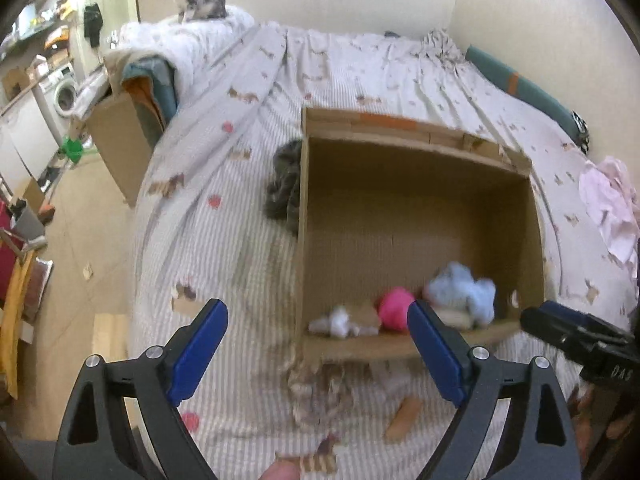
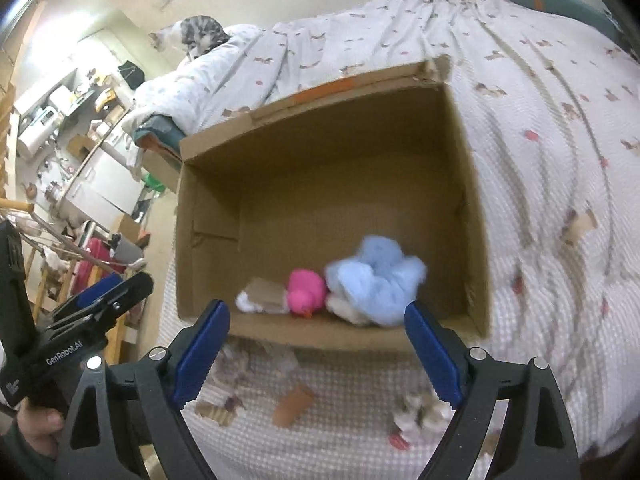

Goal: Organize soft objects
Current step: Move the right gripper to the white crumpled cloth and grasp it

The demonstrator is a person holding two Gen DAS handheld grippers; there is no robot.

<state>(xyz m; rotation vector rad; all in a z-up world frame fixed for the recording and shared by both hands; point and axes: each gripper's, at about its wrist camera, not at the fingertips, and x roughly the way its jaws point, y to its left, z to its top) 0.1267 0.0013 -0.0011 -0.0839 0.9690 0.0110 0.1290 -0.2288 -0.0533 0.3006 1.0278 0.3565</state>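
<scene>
Both tongs apart, empty: left (image 1: 318, 354), right (image 2: 316, 354). Box (image 2: 468, 208) on bed (image 2: 540, 160) holds blue toy (image 2: 374, 280), pink toy (image 2: 306, 290).

Grey soft object (image 1: 285, 180): centre frame, right part hidden behind cardboard box (image 1: 304, 240) wall. Pink garment (image 1: 610, 208): cut off at right edge. Box contents: motion-blurred, lower centre.

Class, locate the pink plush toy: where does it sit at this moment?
In both wrist views the pink plush toy lies inside the cardboard box, against its near wall, between the pale blue fluffy toy on its right and a small white soft item on its left.
</scene>
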